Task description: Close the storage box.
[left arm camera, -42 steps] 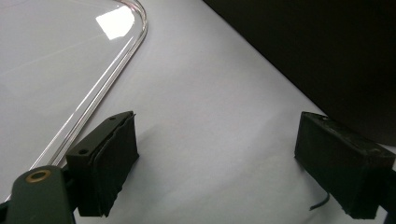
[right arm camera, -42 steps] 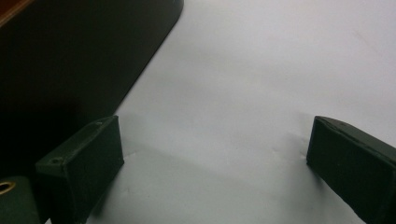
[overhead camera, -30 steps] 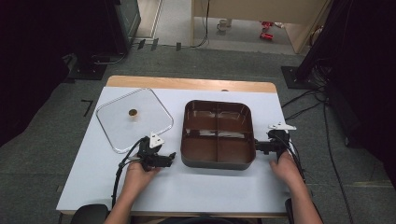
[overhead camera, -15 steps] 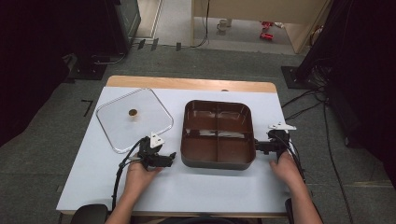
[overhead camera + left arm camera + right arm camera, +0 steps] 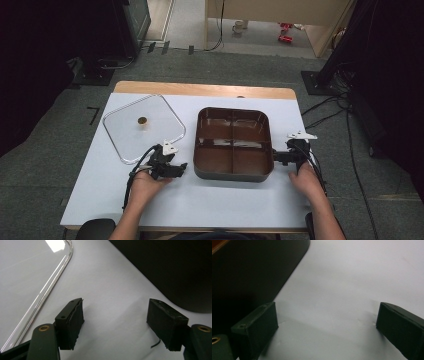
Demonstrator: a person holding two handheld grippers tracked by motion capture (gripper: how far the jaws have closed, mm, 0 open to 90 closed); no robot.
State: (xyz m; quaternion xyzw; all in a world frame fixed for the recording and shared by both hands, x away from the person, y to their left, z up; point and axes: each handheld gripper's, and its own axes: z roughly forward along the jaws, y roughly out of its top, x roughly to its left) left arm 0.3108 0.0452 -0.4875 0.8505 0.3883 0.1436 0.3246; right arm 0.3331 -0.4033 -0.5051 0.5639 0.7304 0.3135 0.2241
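So the brown four-compartment pot [image 5: 233, 142] is parked mid-table [image 5: 200, 210], flanked by the left gripper [image 5: 181, 169] and right gripper [image 5: 276, 158], both spread wide and empty. Probably heavy, rigid, slick-walled; best gripped at opposite rims.

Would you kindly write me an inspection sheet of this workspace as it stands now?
Surface: white table top with a wooden strip along the far edge.
Job's things: brown four-compartment tray, upright, compartments bare; clear square lid with a small round knob, lying flat to the tray's left, apart from it.
Clutter: nothing seen.
Grippers: left gripper open, fingers holding nothing, beside the tray's near left corner; right gripper open, holding nothing, at the tray's right side.
Cables: a black cable trails from each gripper; more black cables on the floor at right.
Surroundings: grey carpet, dark stands, a wooden desk beyond.
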